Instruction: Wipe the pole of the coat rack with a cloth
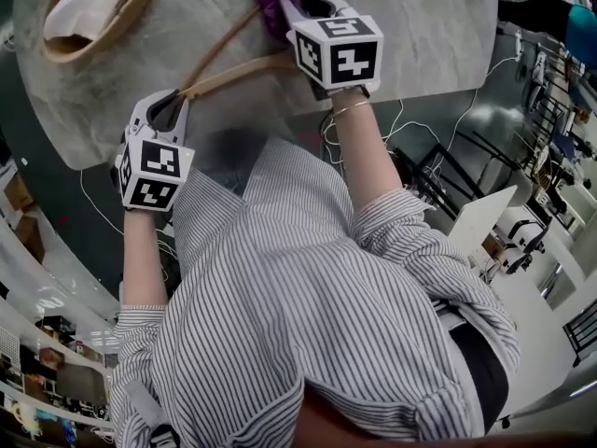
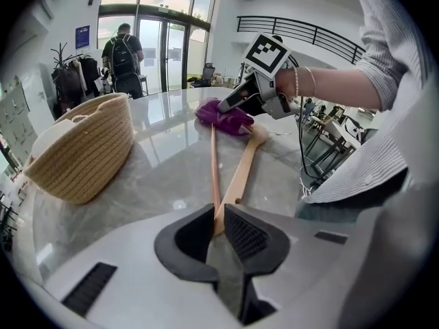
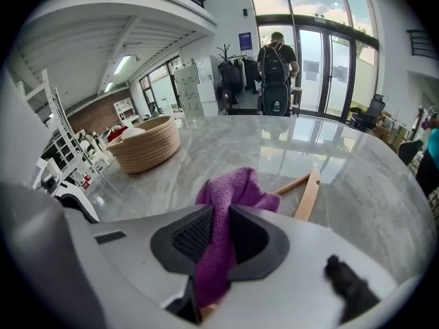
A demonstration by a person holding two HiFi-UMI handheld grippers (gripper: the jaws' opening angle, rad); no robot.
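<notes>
A wooden coat rack lies flat on the grey marble table [image 1: 438,35]: a thin pole [image 2: 214,163] and a flatter, paler wooden arm [image 2: 241,173] that meet at my left gripper. The left gripper [image 2: 217,226] is shut on that near end, at the table's near edge in the head view [image 1: 175,99]. Farther along the rack, my right gripper [image 3: 218,235] is shut on a purple cloth [image 3: 232,194]. The cloth [image 2: 223,117] rests bunched on the wood, right where the right gripper [image 1: 291,9] reaches. Beyond the cloth the wooden arm [image 3: 309,194] shows again.
A woven basket [image 1: 126,21] with a white cloth in it stands on the table's far left. The round table's near edge runs just by my left gripper. Cables lie on the floor below. A person with a backpack [image 3: 276,60] stands by the glass doors far off.
</notes>
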